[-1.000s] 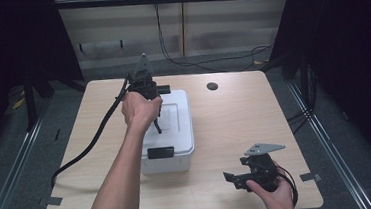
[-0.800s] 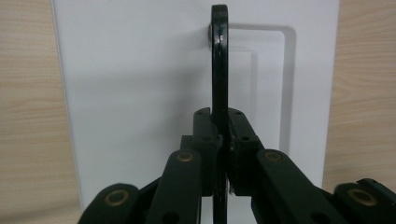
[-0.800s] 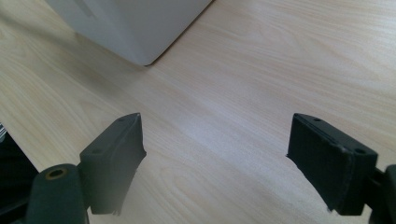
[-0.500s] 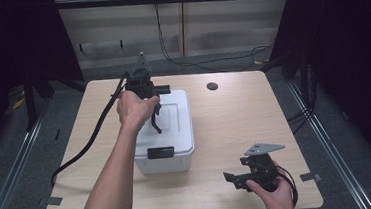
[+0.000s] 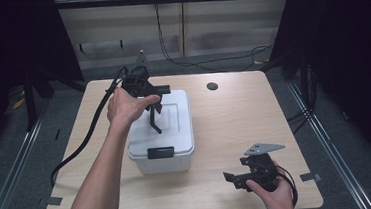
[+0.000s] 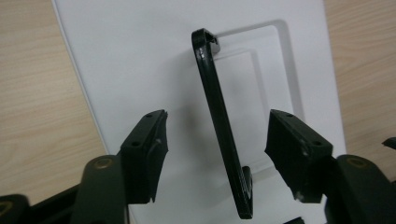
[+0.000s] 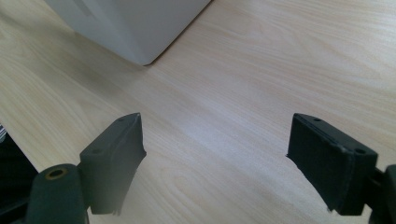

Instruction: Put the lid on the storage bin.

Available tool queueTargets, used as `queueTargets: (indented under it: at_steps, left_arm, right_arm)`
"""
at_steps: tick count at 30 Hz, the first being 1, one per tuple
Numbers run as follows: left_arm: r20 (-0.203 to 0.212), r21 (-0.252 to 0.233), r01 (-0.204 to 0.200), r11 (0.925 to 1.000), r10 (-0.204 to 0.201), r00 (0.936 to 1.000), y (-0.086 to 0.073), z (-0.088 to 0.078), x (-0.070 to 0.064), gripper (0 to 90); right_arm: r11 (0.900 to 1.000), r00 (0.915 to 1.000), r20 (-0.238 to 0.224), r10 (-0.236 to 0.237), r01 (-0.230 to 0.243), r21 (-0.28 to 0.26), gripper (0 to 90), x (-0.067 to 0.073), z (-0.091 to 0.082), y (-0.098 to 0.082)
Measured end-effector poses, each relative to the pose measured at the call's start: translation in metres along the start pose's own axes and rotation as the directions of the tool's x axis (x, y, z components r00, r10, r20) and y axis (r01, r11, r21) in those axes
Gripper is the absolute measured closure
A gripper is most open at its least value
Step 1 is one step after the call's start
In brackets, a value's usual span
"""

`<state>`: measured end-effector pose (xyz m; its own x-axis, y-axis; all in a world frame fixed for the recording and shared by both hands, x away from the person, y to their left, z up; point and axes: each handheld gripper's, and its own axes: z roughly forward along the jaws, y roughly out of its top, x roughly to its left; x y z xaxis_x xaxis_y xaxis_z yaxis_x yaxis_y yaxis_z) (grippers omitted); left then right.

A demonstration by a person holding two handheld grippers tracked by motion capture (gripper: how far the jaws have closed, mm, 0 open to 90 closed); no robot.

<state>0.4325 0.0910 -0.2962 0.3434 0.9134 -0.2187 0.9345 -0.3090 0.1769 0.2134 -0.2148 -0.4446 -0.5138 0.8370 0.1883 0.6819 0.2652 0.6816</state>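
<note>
A white lidded box (image 5: 176, 135) stands left of the table's middle. Its black carry handle (image 5: 153, 121) is swung up from the lid. My left gripper (image 5: 155, 106) points down over the lid (image 6: 140, 60). Its jaws have just been opening, and the handle (image 6: 219, 126) stands between the pads without touching either. That left gripper (image 6: 217, 135) is open. At the table's front right, my right gripper (image 5: 230, 177) is held low, jaws pointing left and open. Nothing but bare wood lies between the right gripper's (image 7: 215, 135) jaws; the box's corner (image 7: 135, 23) is ahead of it.
A black latch (image 5: 160, 152) is on the box's front wall. A dark round hole (image 5: 212, 86) sits near the table's far edge. The left gripper's thick cable (image 5: 86, 137) trails off the table's left side. The wooden tabletop (image 5: 240, 120) is bare to the right of the box.
The left jaws went from shut on the handle to open, letting it go. The handle still stands up. The right gripper kept still.
</note>
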Motion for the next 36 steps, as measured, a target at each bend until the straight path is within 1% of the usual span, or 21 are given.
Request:
queueTargets:
  at_steps: [1, 5, 7, 8, 9, 12, 15, 16, 17, 18, 19, 20, 22, 24, 25, 26, 28, 30, 34, 35, 36]
  left_arm:
    - [0.005, 0.004, -0.021, 0.9998, 0.021, 0.9998, 0.000, -0.001, 0.000, 35.1]
    - [0.008, -0.011, -0.064, 0.9979, 0.064, 0.9979, 0.000, -0.005, 0.004, 27.5]
    - [0.033, -0.025, -0.092, 0.9955, 0.092, 0.9952, -0.002, -0.008, 0.006, 24.5]
    - [0.047, -0.038, -0.120, 0.9920, 0.122, 0.9914, -0.003, -0.010, 0.006, 23.6]
    - [0.040, -0.036, -0.164, 0.9859, 0.165, 0.9855, -0.004, -0.011, 0.006, 22.1]
    - [0.026, -0.062, -0.200, 0.9777, 0.202, 0.9789, -0.009, -0.015, 0.007, 21.7]
    - [0.109, -0.114, -0.196, 0.9739, 0.209, 0.9719, -0.014, -0.018, 0.018, 19.0]
    - [0.122, -0.141, -0.193, 0.9709, 0.211, 0.9699, -0.017, -0.018, 0.023, 18.4]
    - [0.112, -0.169, -0.194, 0.9664, 0.214, 0.9703, -0.019, -0.019, 0.027, 17.6]
    - [0.091, -0.191, -0.183, 0.9643, 0.204, 0.9748, -0.023, -0.019, 0.031, 16.8]
    - [0.093, -0.202, -0.177, 0.9632, 0.199, 0.9756, -0.025, -0.019, 0.036, 16.7]
    - [0.114, -0.205, -0.176, 0.9630, 0.202, 0.9728, -0.027, -0.020, 0.042, 16.8]
    - [0.129, -0.236, -0.175, 0.9560, 0.209, 0.9695, -0.033, -0.021, 0.051, 17.0]
    - [0.121, -0.260, -0.160, 0.9522, 0.197, 0.9730, -0.038, -0.023, 0.057, 16.8]
    - [0.111, -0.263, -0.169, 0.9497, 0.204, 0.9726, -0.040, -0.024, 0.060, 16.9]
    - [0.085, -0.270, -0.184, 0.9452, 0.213, 0.9733, -0.042, -0.025, 0.062, 17.1]
    - [0.042, -0.313, -0.205, 0.9274, 0.229, 0.9725, -0.048, -0.030, 0.063, 17.8]
    - [0.053, -0.355, -0.213, 0.9102, 0.247, 0.9674, -0.054, -0.035, 0.064, 17.0]
    - [0.020, -0.392, -0.243, 0.8875, 0.272, 0.9620, -0.062, -0.039, 0.066, 16.6]
    - [0.025, -0.400, -0.240, 0.8846, 0.273, 0.9618, -0.064, -0.038, 0.067, 16.7]
    - [0.029, -0.404, -0.246, 0.8810, 0.281, 0.9593, -0.066, -0.037, 0.070, 16.7]
  right_arm:
    - [1.000, 1.0000, 0.000, 0.001, -0.001, -0.001, 17.6, 0.000, 0.000, 0.000]
    - [1.000, 1.0000, 0.001, 0.003, -0.003, -0.002, 17.6, -0.001, 0.000, 0.000]
    - [1.000, 1.0000, 0.001, 0.003, -0.003, -0.002, 17.6, -0.001, 0.000, 0.000]
    - [1.000, 1.0000, 0.002, 0.003, -0.003, -0.001, 17.6, -0.001, 0.000, 0.000]
    - [1.000, 1.0000, 0.001, 0.003, -0.003, 0.000, 17.6, -0.001, 0.000, 0.000]
    - [1.000, 1.0000, 0.001, 0.002, -0.002, 0.000, 17.6, -0.001, 0.000, 0.000]
    - [1.000, 1.0000, 0.002, 0.007, -0.007, -0.001, 17.6, -0.001, 0.000, 0.000]
    - [1.000, 1.0000, 0.002, 0.007, -0.007, -0.001, 17.7, -0.001, 0.000, 0.000]
    - [1.000, 1.0000, 0.002, 0.007, -0.007, -0.001, 17.6, -0.001, 0.000, 0.000]
    - [1.000, 0.9999, 0.002, 0.012, -0.012, 0.001, 17.6, -0.001, 0.000, 0.000]
    - [1.000, 1.0000, 0.002, 0.009, -0.009, -0.003, 17.6, -0.001, 0.000, 0.000]
    - [1.000, 1.0000, 0.004, 0.008, -0.008, -0.003, 17.6, -0.002, 0.000, 0.000]
    - [1.000, 0.9999, 0.003, 0.011, -0.011, -0.003, 17.6, -0.002, 0.001, 0.000]
    - [1.000, 0.9999, 0.003, 0.012, -0.012, -0.002, 17.6, -0.002, 0.001, 0.000]
    - [1.000, 0.9999, 0.004, 0.012, -0.012, -0.002, 17.6, -0.002, 0.001, 0.000]
    - [1.000, 0.9999, 0.005, 0.012, -0.012, -0.002, 17.7, -0.002, 0.001, 0.000]
    - [1.000, 0.9999, 0.006, 0.013, -0.013, -0.002, 17.6, -0.002, 0.001, 0.000]
    - [1.000, 0.9998, 0.008, 0.016, -0.016, -0.002, 17.6, -0.003, 0.001, 0.000]
    - [1.000, 0.9998, 0.010, 0.018, -0.018, -0.002, 17.6, -0.003, 0.000, 0.000]
    - [1.000, 0.9998, 0.010, 0.018, -0.018, -0.003, 17.6, -0.003, 0.000, 0.000]
    - [1.000, 0.9998, 0.010, 0.018, -0.018, -0.003, 17.6, -0.003, 0.000, 0.000]
